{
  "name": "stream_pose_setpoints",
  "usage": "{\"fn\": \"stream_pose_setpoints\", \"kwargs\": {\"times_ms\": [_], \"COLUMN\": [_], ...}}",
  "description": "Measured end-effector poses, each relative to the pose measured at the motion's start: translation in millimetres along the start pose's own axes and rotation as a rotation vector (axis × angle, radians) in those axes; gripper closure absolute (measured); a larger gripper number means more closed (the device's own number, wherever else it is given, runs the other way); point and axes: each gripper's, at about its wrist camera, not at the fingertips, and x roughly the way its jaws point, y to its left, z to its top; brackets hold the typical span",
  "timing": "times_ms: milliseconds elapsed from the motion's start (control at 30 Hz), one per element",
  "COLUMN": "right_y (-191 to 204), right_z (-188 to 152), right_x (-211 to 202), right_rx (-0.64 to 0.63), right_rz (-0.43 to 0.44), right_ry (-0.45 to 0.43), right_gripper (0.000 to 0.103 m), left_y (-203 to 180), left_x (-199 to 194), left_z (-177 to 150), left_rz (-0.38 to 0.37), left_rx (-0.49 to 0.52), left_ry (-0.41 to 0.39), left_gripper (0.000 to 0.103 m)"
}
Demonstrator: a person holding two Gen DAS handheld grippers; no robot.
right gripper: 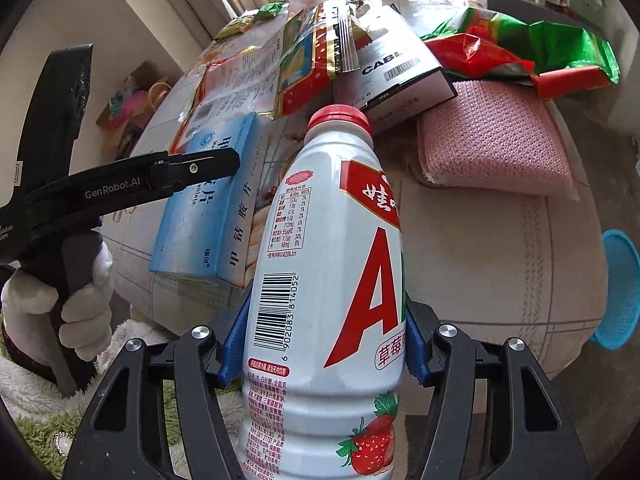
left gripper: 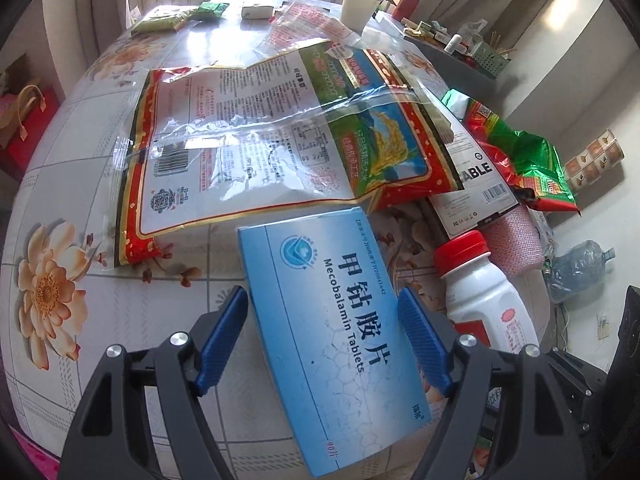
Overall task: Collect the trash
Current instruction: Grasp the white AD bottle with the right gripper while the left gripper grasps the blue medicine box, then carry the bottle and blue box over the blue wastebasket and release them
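A blue Mecobalamin tablet box (left gripper: 332, 332) lies on the floral table (left gripper: 72, 200) between the blue fingers of my left gripper (left gripper: 323, 312). The jaws stand on both sides of the box, close to its long edges; contact is unclear. The box also shows in the right wrist view (right gripper: 208, 208), with the left gripper (right gripper: 216, 164) over it. My right gripper (right gripper: 324, 332) is shut on a white strawberry drink bottle (right gripper: 328, 288) with a red cap, held upright. The bottle also shows in the left wrist view (left gripper: 484, 300).
An empty rice bag (left gripper: 260, 132) lies flat behind the box. A white cable box (right gripper: 396, 68), a pink sponge pad (right gripper: 492, 148) and green and red wrappers (right gripper: 532, 48) lie to the right. A paper cup (left gripper: 360, 6) stands far back. A blue basket (right gripper: 620, 292) sits beyond the table's right edge.
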Motion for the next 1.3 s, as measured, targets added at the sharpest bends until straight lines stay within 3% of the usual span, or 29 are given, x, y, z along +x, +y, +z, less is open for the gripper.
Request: {"fn": "stream_pose_setpoints", "kwargs": {"times_ms": [200, 433, 567, 733, 833, 933, 1300], "right_y": [-9, -18, -18, -12, -8, -12, -11], "right_z": [-4, -3, -1, -2, -2, -2, -8], "right_x": [-4, -8, -9, -5, -5, -7, -19], "right_rx": [0.018, 0.066, 0.086, 0.093, 0.092, 0.103, 0.138], "right_rz": [0.042, 0.110, 0.141, 0.119, 0.098, 0.071, 0.069], "right_ry": [-0.010, 0.018, 0.026, 0.040, 0.041, 0.037, 0.018], "right_gripper": [0.041, 0.040, 0.032, 0.031, 0.031, 0.044, 0.045], "left_y": [-16, -7, 4, 10, 12, 12, 24], "left_x": [14, 10, 4, 0, 1, 3, -22], "left_z": [3, -3, -11, -16, -18, -22, -30], "left_rz": [0.098, 0.066, 0.062, 0.100, 0.110, 0.121, 0.060], "left_rx": [0.050, 0.107, 0.151, 0.164, 0.163, 0.179, 0.158], "left_ry": [0.011, 0.055, 0.081, 0.083, 0.096, 0.105, 0.047], "left_gripper": [0.023, 0.023, 0.023, 0.023, 0.023, 0.023, 0.026]}}
